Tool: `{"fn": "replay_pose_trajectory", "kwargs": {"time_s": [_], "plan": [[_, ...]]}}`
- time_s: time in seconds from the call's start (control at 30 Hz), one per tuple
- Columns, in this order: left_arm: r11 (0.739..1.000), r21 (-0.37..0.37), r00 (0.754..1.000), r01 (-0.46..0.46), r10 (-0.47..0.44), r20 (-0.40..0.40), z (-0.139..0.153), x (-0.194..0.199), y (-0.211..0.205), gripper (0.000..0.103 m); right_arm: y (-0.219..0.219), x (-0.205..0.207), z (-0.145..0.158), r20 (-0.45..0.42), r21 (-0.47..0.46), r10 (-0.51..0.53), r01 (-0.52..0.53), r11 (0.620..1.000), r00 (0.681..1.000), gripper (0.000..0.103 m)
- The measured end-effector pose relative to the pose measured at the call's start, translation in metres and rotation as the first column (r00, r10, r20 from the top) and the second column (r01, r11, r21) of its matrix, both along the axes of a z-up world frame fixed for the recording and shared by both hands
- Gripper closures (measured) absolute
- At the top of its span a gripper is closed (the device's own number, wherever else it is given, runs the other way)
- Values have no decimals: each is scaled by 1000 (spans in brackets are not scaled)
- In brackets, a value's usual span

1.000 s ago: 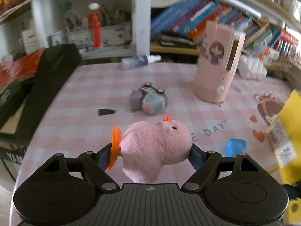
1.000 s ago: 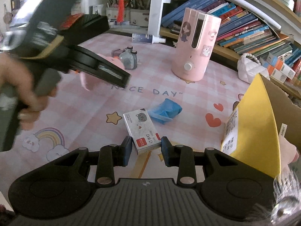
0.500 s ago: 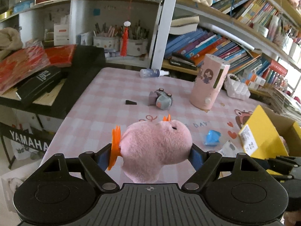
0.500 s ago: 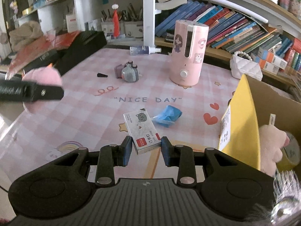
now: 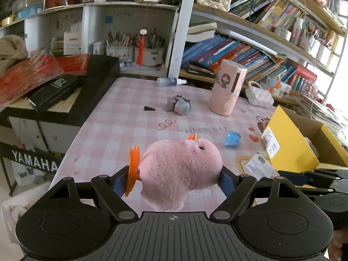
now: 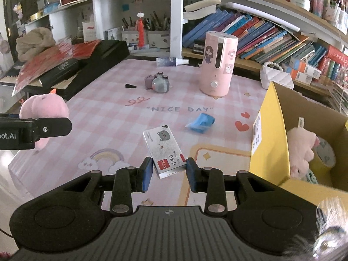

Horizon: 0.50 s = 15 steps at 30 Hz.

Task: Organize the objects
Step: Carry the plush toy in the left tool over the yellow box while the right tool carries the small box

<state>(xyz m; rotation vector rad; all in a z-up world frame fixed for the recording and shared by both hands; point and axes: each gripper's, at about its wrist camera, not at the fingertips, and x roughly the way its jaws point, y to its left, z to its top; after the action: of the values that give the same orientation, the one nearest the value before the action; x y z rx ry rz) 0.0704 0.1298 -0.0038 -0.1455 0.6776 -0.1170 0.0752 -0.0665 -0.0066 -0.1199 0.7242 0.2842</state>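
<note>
My left gripper (image 5: 174,179) is shut on a pink plush toy (image 5: 180,169) with orange feet and holds it high above the table's near left edge; it also shows in the right wrist view (image 6: 43,108). My right gripper (image 6: 168,171) is open, its jaws on either side of the near end of a white staple box (image 6: 165,150) that lies on the pink checked tablecloth (image 6: 108,113). An open yellow cardboard box (image 6: 271,134) stands at the right with another pink plush (image 6: 302,148) and a tape roll (image 6: 324,158) inside.
On the table lie a blue crumpled wrapper (image 6: 202,120), a grey toy camera (image 6: 158,83), a small black wedge (image 6: 130,86), a spray bottle (image 6: 171,61) and a tall pink humidifier (image 6: 218,63). A black case (image 6: 91,63) borders the left edge. Bookshelves stand behind.
My left gripper has lifted and pulled back with the pink plush, away from the table's middle toward its near left. My right gripper has stayed around the staple box.
</note>
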Motion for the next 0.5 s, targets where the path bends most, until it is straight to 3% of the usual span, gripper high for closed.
{"fn": "replay_pose_trajectory", "kwargs": {"time_s": [0.5], "plan": [[994, 17, 994, 108, -108, -21, -2, -63, -8, 20, -6, -80, -2, -16, 22, -95, 96, 995, 995, 72]]}}
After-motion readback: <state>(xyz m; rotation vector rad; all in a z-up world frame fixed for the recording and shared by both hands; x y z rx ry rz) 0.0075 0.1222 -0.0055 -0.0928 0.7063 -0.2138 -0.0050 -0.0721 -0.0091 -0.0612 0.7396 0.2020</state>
